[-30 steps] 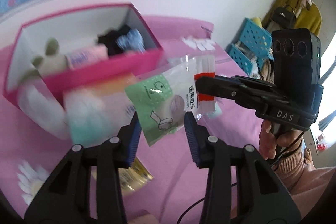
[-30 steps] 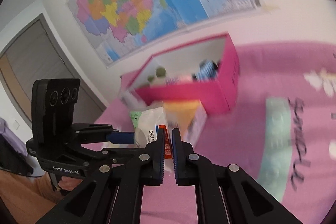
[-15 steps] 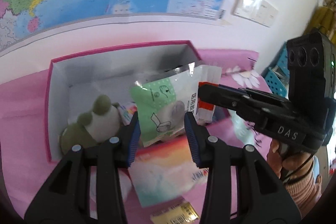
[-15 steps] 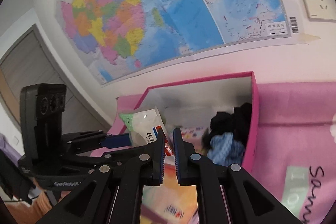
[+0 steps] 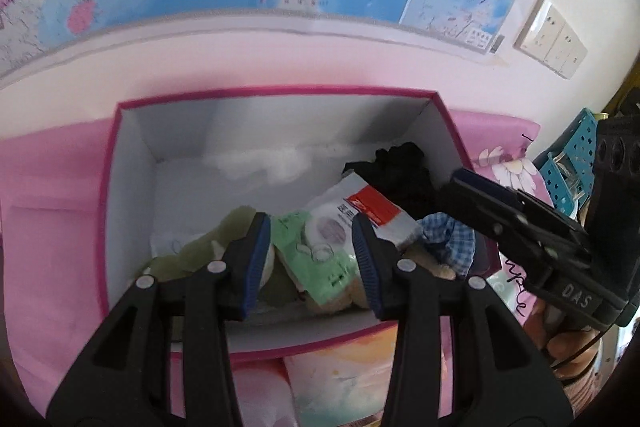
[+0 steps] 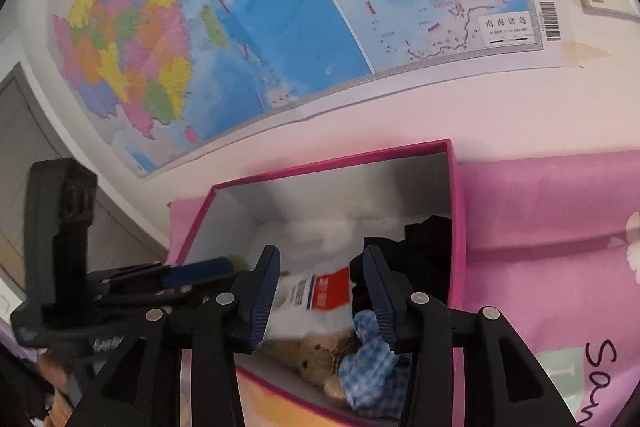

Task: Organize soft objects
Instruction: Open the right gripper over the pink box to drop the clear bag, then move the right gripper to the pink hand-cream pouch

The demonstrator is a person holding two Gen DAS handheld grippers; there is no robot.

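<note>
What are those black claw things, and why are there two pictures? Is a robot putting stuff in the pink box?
No robot here. A person holds two grabber tools, one in each hand, and each has a small camera that looks along its two fingers. So one picture is from the left gripper and one from the right gripper; each also shows the other tool off to the side. Both hang over a pink box on a pink cloth, under a wall map. Inside are a plastic packet, a teddy, black cloth and blue checked cloth. The right gripper's jaws have just been opening, and the packet now lies in the box. Neither gripper holds anything.
</note>
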